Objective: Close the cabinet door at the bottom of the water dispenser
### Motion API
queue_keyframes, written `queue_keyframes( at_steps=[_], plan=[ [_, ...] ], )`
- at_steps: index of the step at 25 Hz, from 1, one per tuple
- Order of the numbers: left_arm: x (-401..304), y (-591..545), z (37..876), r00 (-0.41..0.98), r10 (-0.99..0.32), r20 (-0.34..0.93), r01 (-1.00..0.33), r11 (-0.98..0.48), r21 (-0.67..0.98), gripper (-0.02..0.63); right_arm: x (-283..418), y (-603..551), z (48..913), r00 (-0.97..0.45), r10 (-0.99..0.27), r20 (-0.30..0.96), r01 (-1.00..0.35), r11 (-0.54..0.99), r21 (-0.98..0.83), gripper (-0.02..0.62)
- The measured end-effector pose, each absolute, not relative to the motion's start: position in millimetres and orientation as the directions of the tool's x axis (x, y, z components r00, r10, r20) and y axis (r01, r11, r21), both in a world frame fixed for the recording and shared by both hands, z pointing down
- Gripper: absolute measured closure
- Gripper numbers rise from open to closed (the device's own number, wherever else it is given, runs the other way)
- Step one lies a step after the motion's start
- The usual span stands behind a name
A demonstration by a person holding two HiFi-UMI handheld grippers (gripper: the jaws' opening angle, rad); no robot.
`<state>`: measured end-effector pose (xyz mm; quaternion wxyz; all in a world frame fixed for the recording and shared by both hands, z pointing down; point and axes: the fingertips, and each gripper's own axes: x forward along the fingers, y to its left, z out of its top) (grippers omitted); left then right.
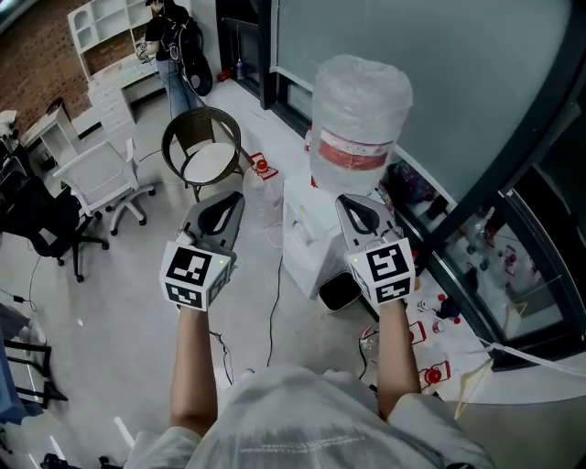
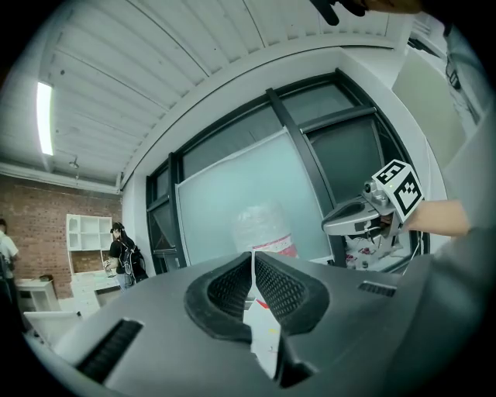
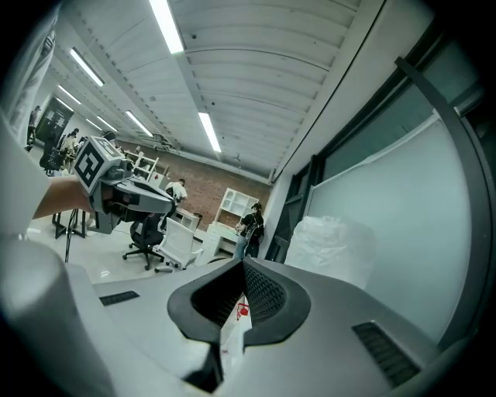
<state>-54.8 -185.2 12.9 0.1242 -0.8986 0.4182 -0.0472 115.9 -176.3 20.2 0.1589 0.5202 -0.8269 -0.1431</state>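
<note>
My left fingers [image 1: 231,203] are pressed together on nothing, pointing level. The water dispenser [image 1: 307,240] stands just below my right fingers [image 1: 352,207], which are closed and empty too. Its cabinet door sits low, out of sight. Reaching down blind, I may clip the bottle [image 1: 359,119].

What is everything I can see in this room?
water dispenser: one, white, by the glass wall
water bottle: one, clear, red label, atop the dispenser
round chair: one, brown frame, white seat, left of dispenser
office chair: one, white, far left
shelf unit: one, white, against the brick wall
person: one, dark clothes, beside the shelf unit
cable: one, dark, on the floor
left gripper: one, grey, shut, empty, held up
right gripper: one, grey, shut, empty, held up
forearms: two, bare, behind the grippers
</note>
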Motion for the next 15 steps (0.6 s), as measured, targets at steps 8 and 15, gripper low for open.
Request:
queue_keyframes(
  at_steps=[8,15],
  plan=[
    [-58.5,-176.6,7.1,0.642,-0.766,-0.025,-0.743,-0.614,-0.269,0.575,101.9,-165.6,17.2,-0.436,-0.892,0.120,-0.802,0.446,0.398,0.568],
    [-59.0,-173.2,6.3,0.641,-0.767,-0.025,-0.742,-0.612,-0.273,0.575,100.7,-163.9,20.5,-0.443,-0.888,0.124,-0.792,0.452,0.410,0.568]
  ],
)
